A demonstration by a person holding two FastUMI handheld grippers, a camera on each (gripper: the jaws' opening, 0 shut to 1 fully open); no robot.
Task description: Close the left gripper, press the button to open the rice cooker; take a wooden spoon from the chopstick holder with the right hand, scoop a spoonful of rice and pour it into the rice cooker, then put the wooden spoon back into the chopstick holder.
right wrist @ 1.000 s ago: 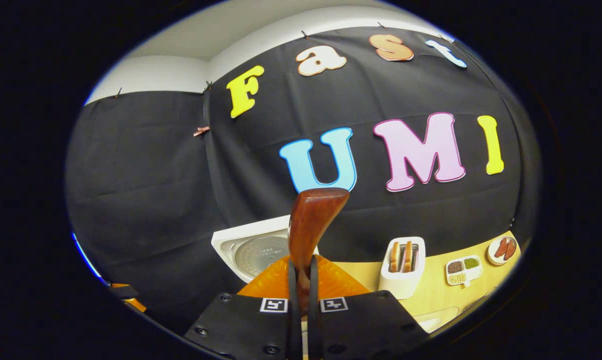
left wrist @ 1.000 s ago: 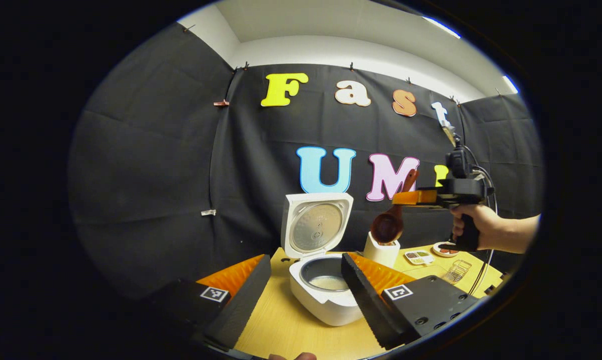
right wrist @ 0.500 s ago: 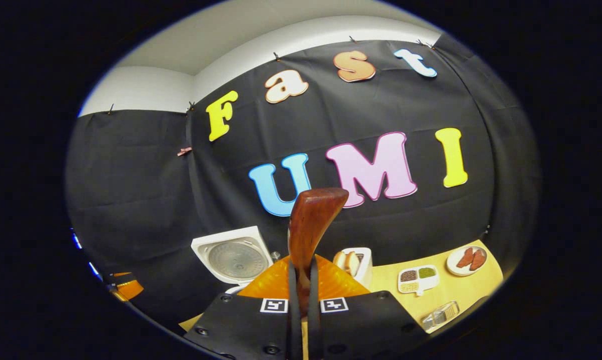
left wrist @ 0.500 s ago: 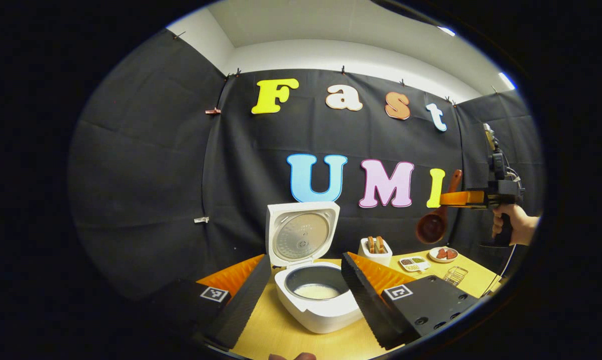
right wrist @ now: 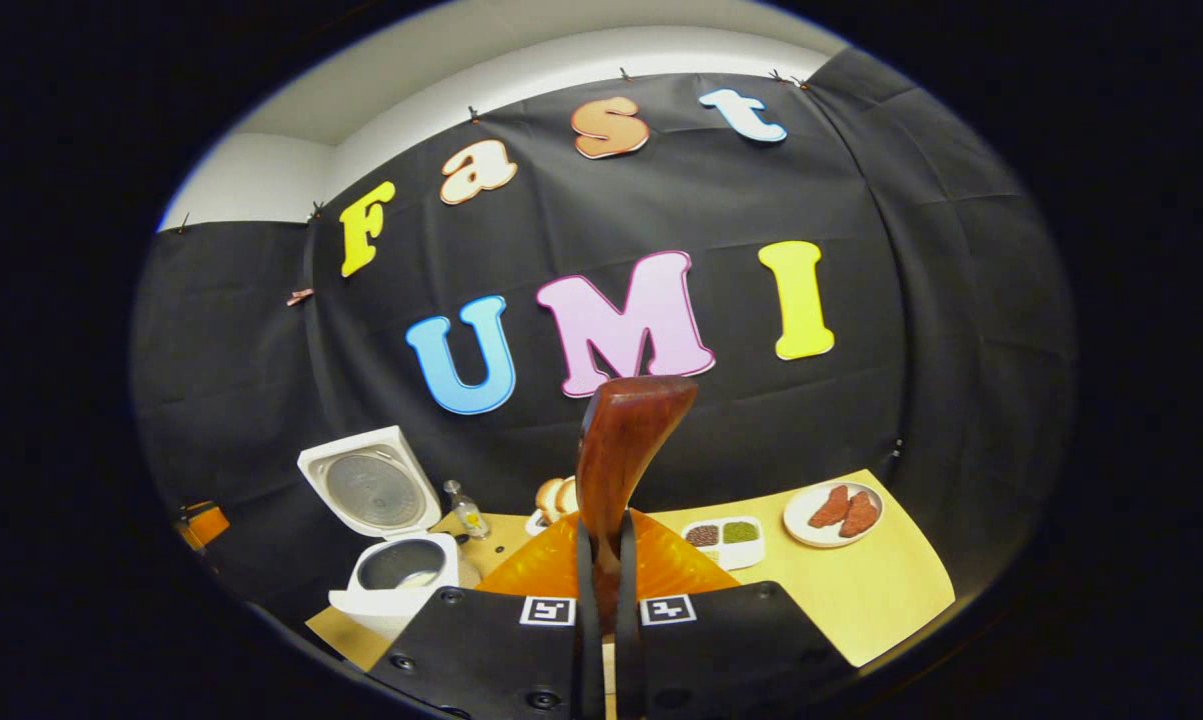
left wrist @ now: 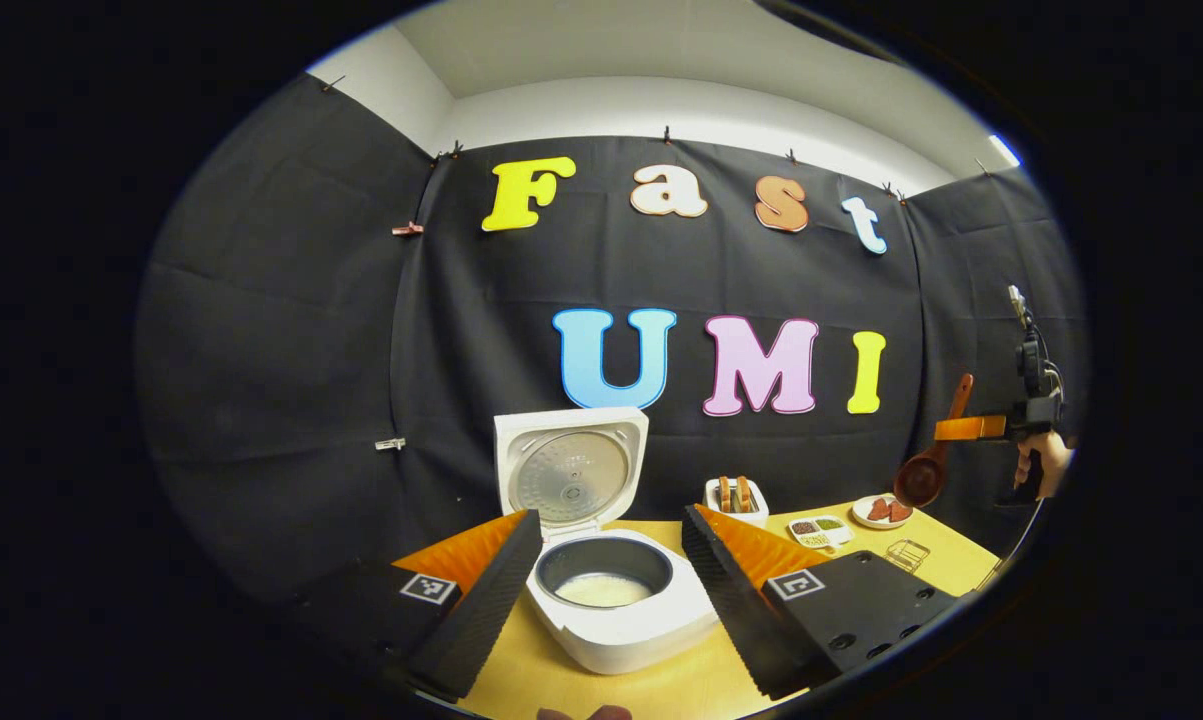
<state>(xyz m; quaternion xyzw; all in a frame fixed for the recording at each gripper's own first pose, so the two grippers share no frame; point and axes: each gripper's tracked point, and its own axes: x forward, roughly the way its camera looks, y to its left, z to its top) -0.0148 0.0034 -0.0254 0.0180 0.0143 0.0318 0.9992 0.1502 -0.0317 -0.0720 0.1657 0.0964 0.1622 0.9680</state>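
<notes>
Pinching wooden spoon (right wrist: 621, 450), right gripper (right wrist: 601, 600) jaws, handle up, bowl down, left gripper (left wrist: 611, 590) jaws spread.

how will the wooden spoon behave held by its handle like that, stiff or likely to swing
The wooden spoon looks like solid wood, so probably stiff. The right hand-held gripper clamps only the narrow handle, and in the left gripper view the bowl hangs low, so it may pivot if jolted. Its glossy finish could be a little slippery.

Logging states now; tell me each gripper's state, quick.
Left gripper: open, holding nothing.
Right gripper: shut on the wooden spoon.
</notes>
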